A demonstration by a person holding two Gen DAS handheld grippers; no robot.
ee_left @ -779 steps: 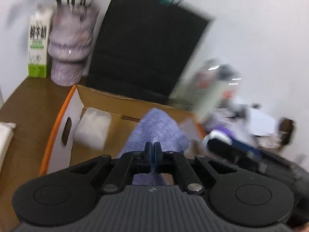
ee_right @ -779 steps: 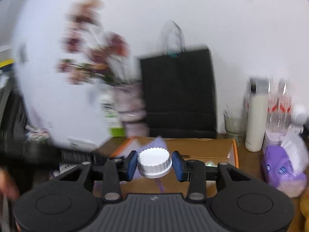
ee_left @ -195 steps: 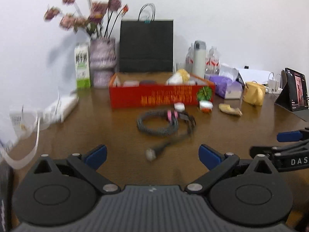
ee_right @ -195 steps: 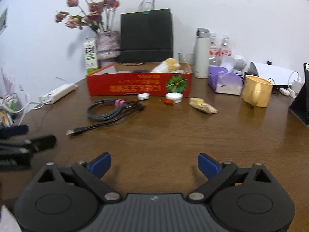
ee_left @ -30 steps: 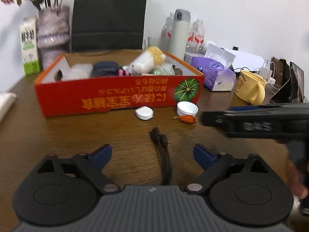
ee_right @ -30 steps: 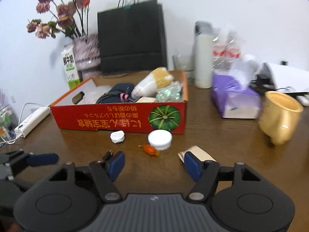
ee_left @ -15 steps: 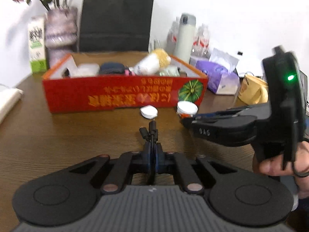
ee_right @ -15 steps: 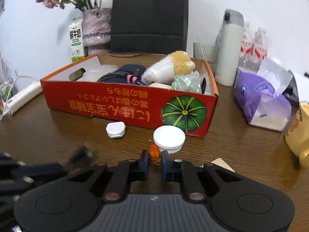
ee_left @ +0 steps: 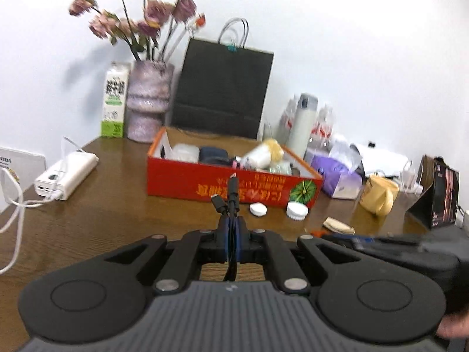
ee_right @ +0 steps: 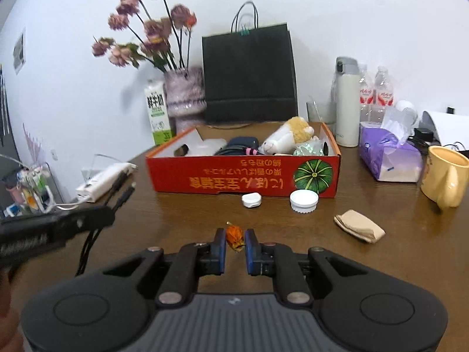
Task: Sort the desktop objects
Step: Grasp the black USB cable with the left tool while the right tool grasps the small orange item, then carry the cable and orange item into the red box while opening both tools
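My left gripper [ee_left: 232, 228] is shut on a black cable [ee_left: 231, 193], its plugs sticking up past the fingertips, held above the wooden table in front of the red cardboard box [ee_left: 205, 182]. It also shows in the right wrist view [ee_right: 88, 220], with the cable [ee_right: 120, 190] hanging from it. My right gripper [ee_right: 235, 242] is shut on a small orange candy [ee_right: 234, 236], lifted above the table in front of the box [ee_right: 234, 179]. A white cap [ee_right: 304, 201], a small white case [ee_right: 251, 200] and a beige packet [ee_right: 359, 230] lie on the table.
The box holds a plush toy [ee_right: 288, 136], a dark pouch and other items. Behind it stand a black paper bag [ee_right: 249, 76], a flower vase [ee_right: 184, 99], a milk carton [ee_right: 158, 111] and a thermos [ee_right: 347, 99]. A purple tissue pack [ee_right: 390, 155] and yellow mug [ee_right: 445, 176] are at right, a white power strip [ee_right: 102, 182] at left.
Both grippers have risen and pulled back from the table with their loads. The cable ends now stand clear of the table; the orange candy is off the surface.
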